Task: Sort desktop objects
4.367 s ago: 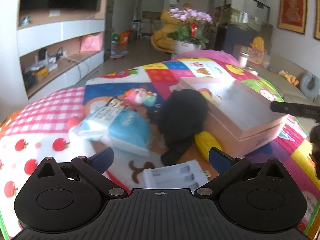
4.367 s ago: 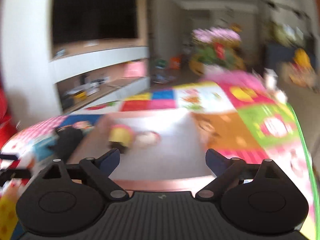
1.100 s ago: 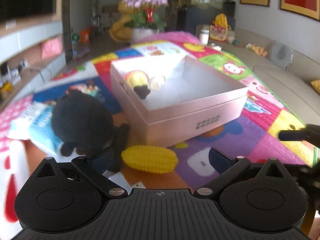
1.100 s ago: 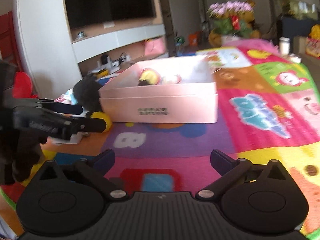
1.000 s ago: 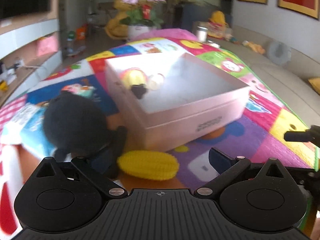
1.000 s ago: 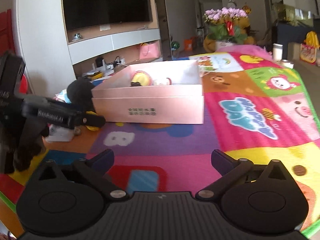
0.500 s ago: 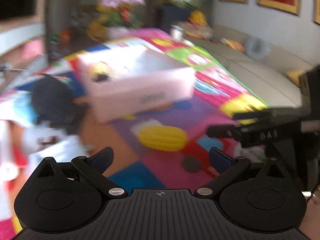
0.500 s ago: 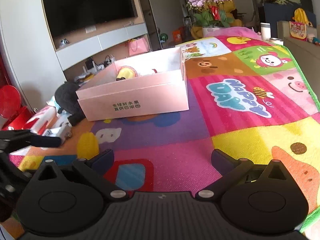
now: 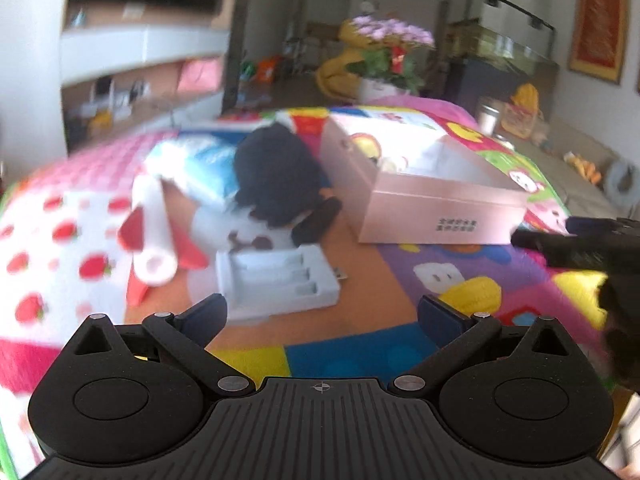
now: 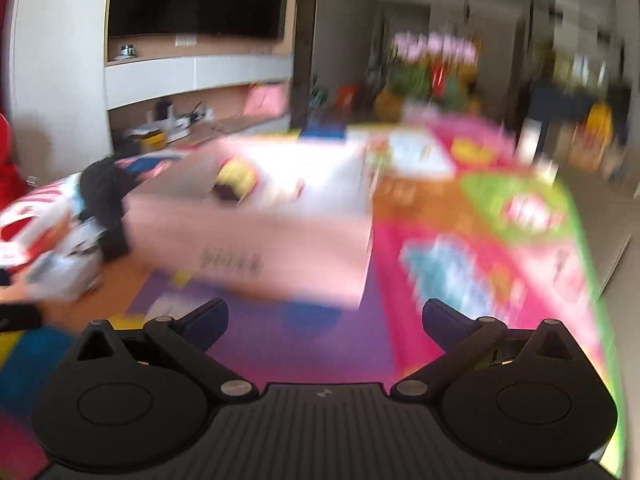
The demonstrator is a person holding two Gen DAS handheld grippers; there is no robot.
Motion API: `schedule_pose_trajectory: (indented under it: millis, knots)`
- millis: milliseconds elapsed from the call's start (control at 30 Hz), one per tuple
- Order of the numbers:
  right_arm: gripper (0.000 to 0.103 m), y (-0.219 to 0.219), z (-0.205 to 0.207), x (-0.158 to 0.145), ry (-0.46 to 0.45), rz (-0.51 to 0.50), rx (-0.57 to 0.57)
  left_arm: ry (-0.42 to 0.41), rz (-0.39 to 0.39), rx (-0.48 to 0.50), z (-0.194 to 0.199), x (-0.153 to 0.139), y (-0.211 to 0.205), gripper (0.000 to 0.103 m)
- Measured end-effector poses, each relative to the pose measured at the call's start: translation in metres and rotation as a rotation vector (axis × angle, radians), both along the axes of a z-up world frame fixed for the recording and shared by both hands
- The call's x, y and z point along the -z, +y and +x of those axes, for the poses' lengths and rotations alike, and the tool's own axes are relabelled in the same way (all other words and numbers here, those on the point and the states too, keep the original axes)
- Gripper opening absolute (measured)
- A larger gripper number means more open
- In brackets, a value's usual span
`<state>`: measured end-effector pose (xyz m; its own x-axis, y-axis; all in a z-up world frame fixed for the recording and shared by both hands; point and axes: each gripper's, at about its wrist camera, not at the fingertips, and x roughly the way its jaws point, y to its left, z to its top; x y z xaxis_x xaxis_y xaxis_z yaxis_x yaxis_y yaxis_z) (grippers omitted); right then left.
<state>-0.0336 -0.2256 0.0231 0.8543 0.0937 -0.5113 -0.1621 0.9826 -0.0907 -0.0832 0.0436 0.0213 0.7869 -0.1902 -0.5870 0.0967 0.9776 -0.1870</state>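
1. A living room with a wall unit and dark TV at 10 o'clock and a pot of pink flowers (image 9: pixel 390 56) at 12 o'clock lies behind a bright patchwork play mat (image 9: pixel 360 354) that carries everything.
2. In the left wrist view, at 9 o'clock, a white roll (image 9: pixel 152 236) lies on red-and-white packaging over the strawberry patch of the mat.
3. Just past it toward 11 o'clock, a blue-and-white soft pack (image 9: pixel 204 168) sits partly under a black plush toy (image 9: pixel 280 176).
4. A pale battery charger (image 9: pixel 276 280) lies flat just ahead of the left gripper (image 9: pixel 322 314), near its left finger, with its slots empty.
5. The left gripper's jaws stand wide apart and hold nothing.
6. At 1 o'clock the open pink box (image 9: pixel 436 216) rests on the mat, a yellow toy (image 9: pixel 362 146) inside at its far left corner.
7. A yellow corn toy (image 9: pixel 476 296) lies on the mat just beyond the left gripper's right finger, not touching it.
8. At 3 o'clock a dark tool, blurred, reaches in over the mat.
9. The right wrist view is heavily smeared: the right gripper (image 10: pixel 324 316) has its jaws spread wide and empty above the purple patch, with the pink box at 12 o'clock and the plush at 10 o'clock.
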Motion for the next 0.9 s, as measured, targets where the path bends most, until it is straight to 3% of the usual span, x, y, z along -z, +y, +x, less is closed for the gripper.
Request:
schedule_pose_trajectory:
  millis: [100, 133, 400, 500, 667, 767, 900]
  knots:
    - [0.103, 0.004, 0.031, -0.004, -0.007, 0.049, -0.009, 0.084, -0.113, -0.007, 0.007, 0.008, 0.012, 0.103]
    - [0.103, 0.006, 0.039, -0.004, -0.003, 0.067, -0.024, 0.073, -0.118, -0.003, 0.006, 0.009, 0.014, 0.103]
    - [0.103, 0.03, 0.058, -0.005, -0.016, 0.117, -0.121, 0.042, -0.049, 0.02, 0.001, 0.014, 0.01, 0.103]
    - [0.103, 0.035, 0.046, -0.011, -0.045, 0.071, -0.111, 0.046, -0.009, 0.028, 0.001, 0.015, 0.003, 0.103]
    - [0.103, 0.049, -0.007, -0.013, 0.01, 0.038, -0.276, 0.072, -0.016, 0.023, 0.005, 0.014, 0.005, 0.103]
    - [0.102, 0.066, -0.031, -0.002, 0.05, -0.008, -0.332, 0.079, 0.051, 0.061, 0.006, 0.015, 0.0, 0.103]
    - [0.091, 0.063, -0.03, 0.003, 0.134, 0.084, -0.328, 0.065, 0.056, 0.073, -0.001, 0.013, 0.003, 0.103]
